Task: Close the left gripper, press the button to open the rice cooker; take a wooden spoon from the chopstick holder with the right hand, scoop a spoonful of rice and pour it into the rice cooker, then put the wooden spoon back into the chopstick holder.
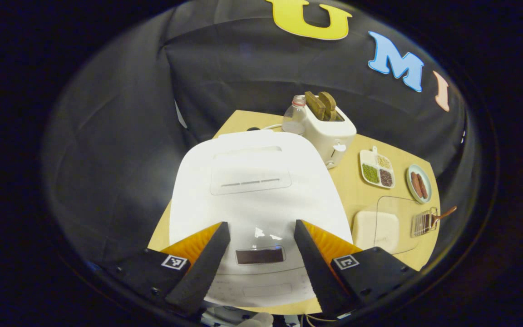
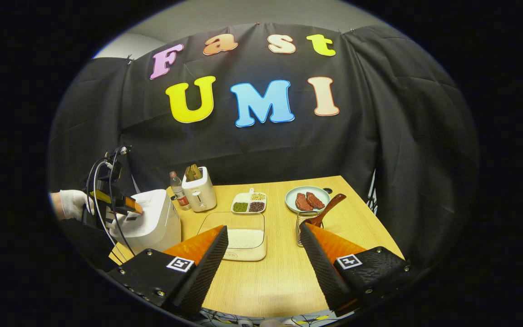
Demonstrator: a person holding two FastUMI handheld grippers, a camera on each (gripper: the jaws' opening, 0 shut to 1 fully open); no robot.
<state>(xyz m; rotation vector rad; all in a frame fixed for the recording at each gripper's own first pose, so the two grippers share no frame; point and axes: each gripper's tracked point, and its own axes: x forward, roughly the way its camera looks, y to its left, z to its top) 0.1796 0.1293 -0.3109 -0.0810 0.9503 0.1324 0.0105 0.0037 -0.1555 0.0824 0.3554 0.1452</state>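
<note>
In the left gripper view the rice cooker (image 1: 261, 200) hides most of the table (image 1: 357, 190) under it, and the button on its lid is too faint to pick out. In the right gripper view the holder (image 2: 301, 227) is partly behind a finger, and the spoon (image 2: 329, 206) sinks into it, bowl unseen. The left gripper (image 2: 127, 206) is too small to judge its jaws there.

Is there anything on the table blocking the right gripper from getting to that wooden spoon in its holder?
Nothing visible does. The right gripper is open above bare table, and the wooden spoon sticks up from the chopstick holder just ahead; the rice container sits to the side.
</note>
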